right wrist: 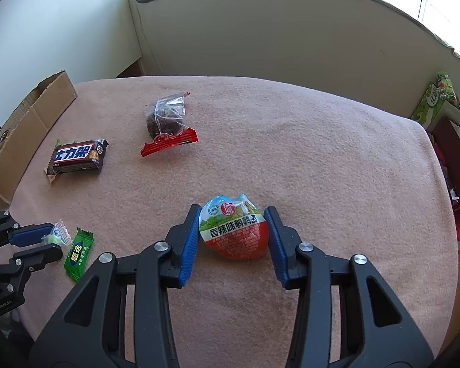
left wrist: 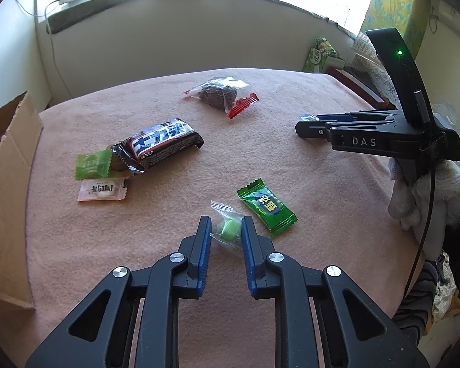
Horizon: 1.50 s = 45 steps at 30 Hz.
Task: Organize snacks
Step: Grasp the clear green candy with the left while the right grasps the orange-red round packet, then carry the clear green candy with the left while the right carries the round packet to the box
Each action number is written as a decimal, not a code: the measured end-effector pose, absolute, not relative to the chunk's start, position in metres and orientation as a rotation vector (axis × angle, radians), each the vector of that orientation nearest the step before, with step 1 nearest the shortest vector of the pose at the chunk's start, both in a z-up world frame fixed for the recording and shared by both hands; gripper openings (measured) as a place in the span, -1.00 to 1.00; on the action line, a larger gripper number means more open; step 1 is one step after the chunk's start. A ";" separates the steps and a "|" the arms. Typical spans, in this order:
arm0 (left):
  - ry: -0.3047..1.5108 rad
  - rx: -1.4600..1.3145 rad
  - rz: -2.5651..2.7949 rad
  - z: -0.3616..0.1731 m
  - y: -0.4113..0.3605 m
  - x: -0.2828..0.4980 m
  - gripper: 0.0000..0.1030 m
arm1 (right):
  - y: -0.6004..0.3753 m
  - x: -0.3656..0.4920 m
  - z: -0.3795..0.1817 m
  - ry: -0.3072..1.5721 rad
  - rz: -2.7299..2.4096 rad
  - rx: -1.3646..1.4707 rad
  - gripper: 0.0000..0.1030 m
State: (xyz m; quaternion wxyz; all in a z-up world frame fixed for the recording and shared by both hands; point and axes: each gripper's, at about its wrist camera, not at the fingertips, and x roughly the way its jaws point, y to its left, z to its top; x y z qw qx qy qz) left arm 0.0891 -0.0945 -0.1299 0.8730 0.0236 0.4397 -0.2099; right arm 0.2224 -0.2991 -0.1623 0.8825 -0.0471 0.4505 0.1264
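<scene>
On the pink cloth (left wrist: pixel 291 168), my left gripper (left wrist: pixel 227 230) is shut on a small clear-wrapped green candy (left wrist: pixel 228 229); the right wrist view shows that candy (right wrist: pixel 53 239) between the left gripper's tips (right wrist: pixel 47 242). My right gripper (right wrist: pixel 233 233) has both blue pads against the sides of an egg-shaped red and blue snack packet (right wrist: pixel 233 233) that rests on the cloth. A dark green candy (left wrist: pixel 265 207) lies just right of the left gripper. Further off are a brown chocolate bar (left wrist: pixel 165 141), a light green candy (left wrist: pixel 93 164), a pale pink candy (left wrist: pixel 102 188) and a clear bag of dark snack (left wrist: pixel 220 93).
An open cardboard box (left wrist: pixel 6 184) stands at the table's left edge. A white-gloved hand (left wrist: pixel 420 196) holds the right gripper (left wrist: pixel 303 124) at the right. A green carton (right wrist: pixel 435 98) and clutter sit beyond the right edge. A wall and a window sill run behind the table.
</scene>
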 end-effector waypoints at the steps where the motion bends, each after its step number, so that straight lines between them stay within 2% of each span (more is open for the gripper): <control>1: 0.917 0.047 -0.436 -0.129 -0.093 0.088 -0.65 | -0.299 0.221 -0.162 0.935 0.262 -0.097 -0.16; 19: 0.821 -0.017 -0.376 -0.092 -0.048 0.069 -0.65 | -0.281 0.183 -0.116 0.838 0.304 -0.084 -0.16; 31: 0.744 -0.059 -0.255 -0.067 0.020 0.072 -0.65 | -0.218 0.169 -0.081 0.774 0.411 -0.119 -0.16; 45: 0.699 -0.093 -0.124 -0.051 0.101 0.089 -0.65 | -0.126 0.166 -0.067 0.738 0.554 -0.160 -0.16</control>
